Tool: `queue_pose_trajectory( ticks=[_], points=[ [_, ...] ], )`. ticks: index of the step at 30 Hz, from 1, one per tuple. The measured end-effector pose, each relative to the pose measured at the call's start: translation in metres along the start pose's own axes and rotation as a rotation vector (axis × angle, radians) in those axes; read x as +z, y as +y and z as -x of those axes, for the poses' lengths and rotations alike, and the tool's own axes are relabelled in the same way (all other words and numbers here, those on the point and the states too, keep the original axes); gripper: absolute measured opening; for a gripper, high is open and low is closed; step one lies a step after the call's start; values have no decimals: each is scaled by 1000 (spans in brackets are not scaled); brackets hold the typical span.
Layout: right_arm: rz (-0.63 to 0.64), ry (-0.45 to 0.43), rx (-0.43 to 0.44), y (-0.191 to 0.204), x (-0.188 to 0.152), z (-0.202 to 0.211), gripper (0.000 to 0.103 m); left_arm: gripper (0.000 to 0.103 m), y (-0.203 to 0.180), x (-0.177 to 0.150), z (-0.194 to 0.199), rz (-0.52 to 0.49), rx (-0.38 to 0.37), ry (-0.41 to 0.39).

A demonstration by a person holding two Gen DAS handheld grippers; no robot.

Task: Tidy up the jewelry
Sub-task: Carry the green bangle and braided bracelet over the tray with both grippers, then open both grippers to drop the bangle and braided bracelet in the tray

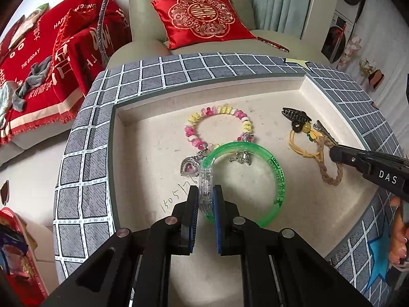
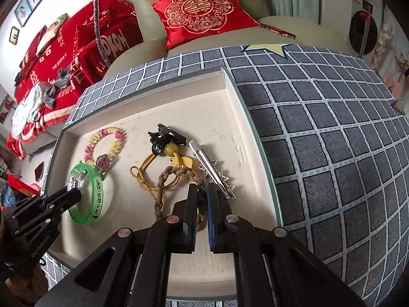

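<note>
Bangle, green and translucent, lies in the cream tray with its clear clasp section clamped between the left gripper pads, ring extending forward-right toward the beaded bracelet.

From the right wrist, the right gripper pinches the braided cord loop, seemingly tight, its length running toward the camera beside a silver hair clip. Checked grey cloth surrounds the tray; a sofa with a red cushion stands behind.

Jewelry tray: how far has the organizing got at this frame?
Nothing looks sorted yet. In hand: the left gripper is shut on the green bangle, and the right gripper is shut on the braided cord bracelet. Left on the tray: the beaded bracelet, black claw clip and silver hair clip.
</note>
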State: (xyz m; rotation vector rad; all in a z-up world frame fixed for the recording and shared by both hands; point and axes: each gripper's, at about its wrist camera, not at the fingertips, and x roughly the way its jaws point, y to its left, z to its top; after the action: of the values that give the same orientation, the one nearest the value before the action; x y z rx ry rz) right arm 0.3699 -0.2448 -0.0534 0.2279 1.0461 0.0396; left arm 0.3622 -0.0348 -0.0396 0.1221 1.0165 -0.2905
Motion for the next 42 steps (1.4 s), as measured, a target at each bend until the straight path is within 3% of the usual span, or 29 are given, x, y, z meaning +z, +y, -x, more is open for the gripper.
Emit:
queue_pose_trajectory(
  ticks=[4, 9, 23, 42],
  points=[
    [14, 9, 3, 4, -1, 0, 9, 26, -3, -1, 3, -11, 6, -11],
    [16, 0, 29, 7, -1, 5, 47, 26, -4, -3, 4, -10, 10, -9],
    [8, -56, 58, 15, -9, 37, 47, 26, -2, -2, 15, 6, 27, -43],
    [20, -69, 49, 17, -12, 48, 47, 26, 1, 2, 23, 21, 24, -89]
  ],
)
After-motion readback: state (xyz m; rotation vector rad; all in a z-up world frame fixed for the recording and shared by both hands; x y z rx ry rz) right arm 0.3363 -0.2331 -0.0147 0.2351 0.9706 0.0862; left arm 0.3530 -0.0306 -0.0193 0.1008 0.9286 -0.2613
